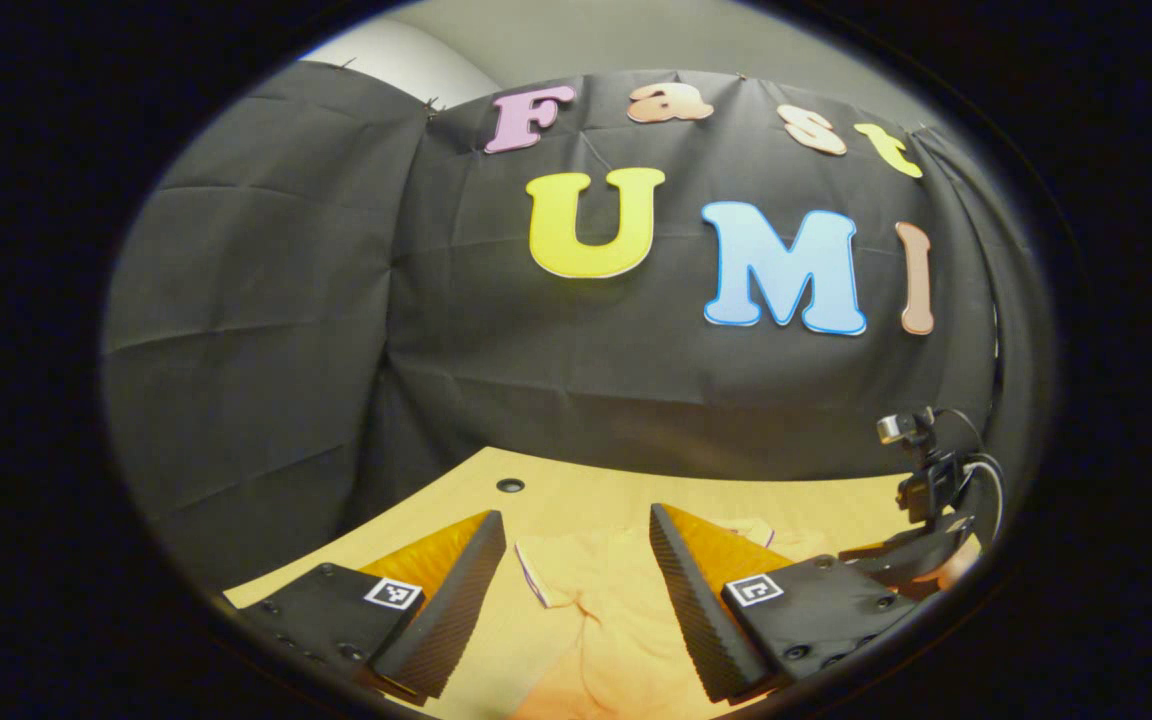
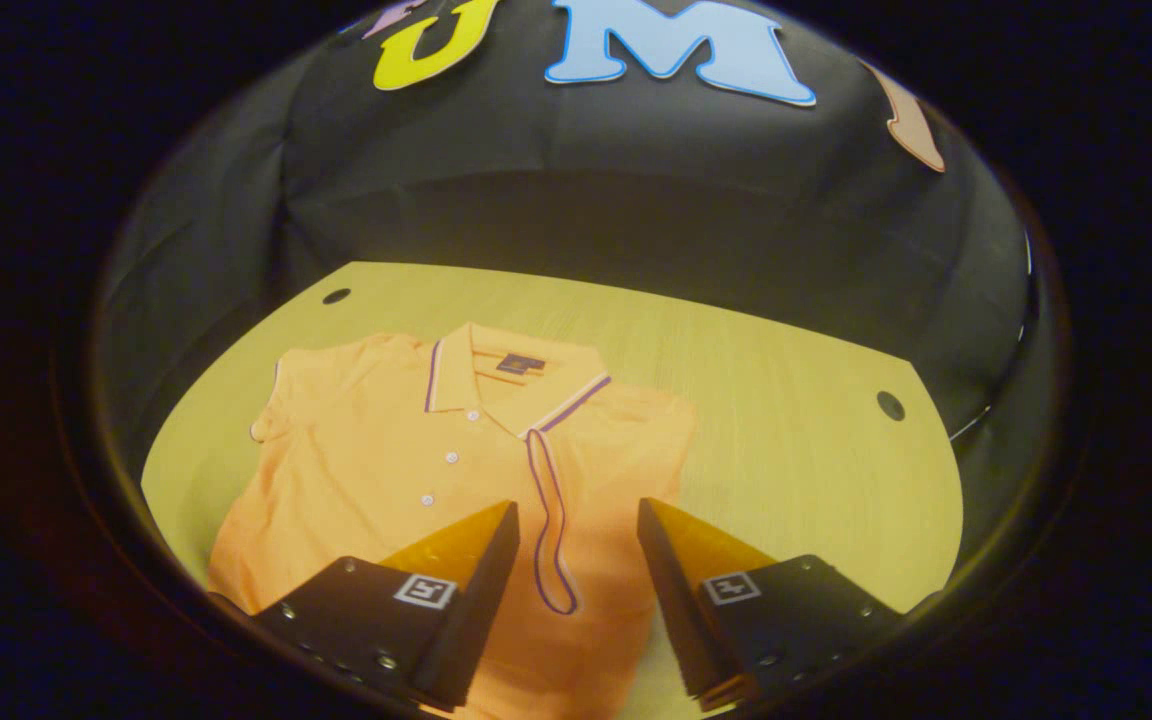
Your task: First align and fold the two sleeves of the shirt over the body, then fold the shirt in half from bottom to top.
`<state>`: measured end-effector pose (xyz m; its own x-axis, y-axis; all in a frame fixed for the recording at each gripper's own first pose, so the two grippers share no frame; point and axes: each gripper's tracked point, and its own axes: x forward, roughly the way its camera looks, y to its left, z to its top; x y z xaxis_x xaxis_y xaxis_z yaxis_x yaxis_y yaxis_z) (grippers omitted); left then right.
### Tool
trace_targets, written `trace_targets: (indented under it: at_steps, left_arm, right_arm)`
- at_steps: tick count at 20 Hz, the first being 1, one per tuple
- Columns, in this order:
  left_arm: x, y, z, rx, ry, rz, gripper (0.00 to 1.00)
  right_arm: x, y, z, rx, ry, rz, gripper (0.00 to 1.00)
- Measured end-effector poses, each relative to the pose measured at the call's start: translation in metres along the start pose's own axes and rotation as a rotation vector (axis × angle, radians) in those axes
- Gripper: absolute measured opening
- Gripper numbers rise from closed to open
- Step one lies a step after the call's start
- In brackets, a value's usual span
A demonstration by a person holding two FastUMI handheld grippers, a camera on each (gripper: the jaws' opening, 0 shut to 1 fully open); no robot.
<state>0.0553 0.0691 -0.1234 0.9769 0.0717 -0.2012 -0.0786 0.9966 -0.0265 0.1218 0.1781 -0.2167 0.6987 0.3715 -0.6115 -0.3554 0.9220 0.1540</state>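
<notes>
An orange polo shirt (image 2: pixel 386 470) lies flat, collar (image 2: pixel 496 375) toward the wall, on a wooden table (image 2: pixel 786 450). In the right gripper view, one sleeve is folded across the body, its striped cuff (image 2: pixel 548 530) running down the chest. The other sleeve (image 2: pixel 271 410) sticks out at the left. My right gripper (image 2: pixel 578 510) hovers open over the folded sleeve and holds nothing. In the left gripper view, my left gripper (image 1: pixel 574 516) is open low over the shirt (image 1: pixel 616 600), with a striped sleeve edge (image 1: pixel 534 582) between its fingers. The other gripper (image 1: pixel 926 520) shows at the far right.
The table has small round holes (image 2: pixel 890 405) (image 2: pixel 336 296) (image 1: pixel 510 485) near its far corners. Black cloth walls (image 1: pixel 336 330) close in the table's far side and the left. Bare wood lies to the right of the shirt in the right gripper view.
</notes>
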Motion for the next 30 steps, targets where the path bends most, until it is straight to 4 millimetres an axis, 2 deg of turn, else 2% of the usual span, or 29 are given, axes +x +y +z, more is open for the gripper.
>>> trace_targets:
  at_steps: [1,5,9,12,15,19,21,25,30]
  left_arm:
    - [0.006,0.002,-0.003,-0.005,0.008,-0.008,0.93]
    - [0.036,0.010,-0.029,-0.010,0.052,-0.036,0.95]
    - [0.072,0.027,-0.062,-0.033,0.116,-0.035,0.93]
    - [0.100,0.038,-0.091,-0.034,0.161,-0.033,0.95]
    - [0.128,0.047,-0.116,-0.034,0.206,-0.036,0.94]
    - [0.162,0.060,-0.158,-0.017,0.284,-0.031,0.93]
    - [0.176,0.063,-0.172,-0.015,0.312,-0.034,0.95]
    - [0.195,0.061,-0.188,-0.017,0.346,-0.033,0.95]
    - [0.213,0.063,-0.202,-0.009,0.373,-0.017,0.93]
  right_arm:
    - [-0.006,0.002,0.004,0.005,-0.015,-0.006,0.88]
    - [-0.042,0.010,0.023,0.034,-0.089,-0.032,0.94]
    - [-0.084,0.021,0.044,0.076,-0.175,-0.046,0.94]
    - [-0.112,0.029,0.053,0.102,-0.225,-0.065,0.94]
    - [-0.130,0.031,0.051,0.081,-0.236,-0.105,0.94]
    - [-0.149,0.044,0.048,0.103,-0.260,-0.157,0.94]
    - [-0.162,0.050,0.050,0.114,-0.280,-0.180,0.93]
    - [-0.185,0.060,0.046,0.125,-0.296,-0.193,0.94]
    - [-0.196,0.072,0.038,0.115,-0.294,-0.178,0.94]
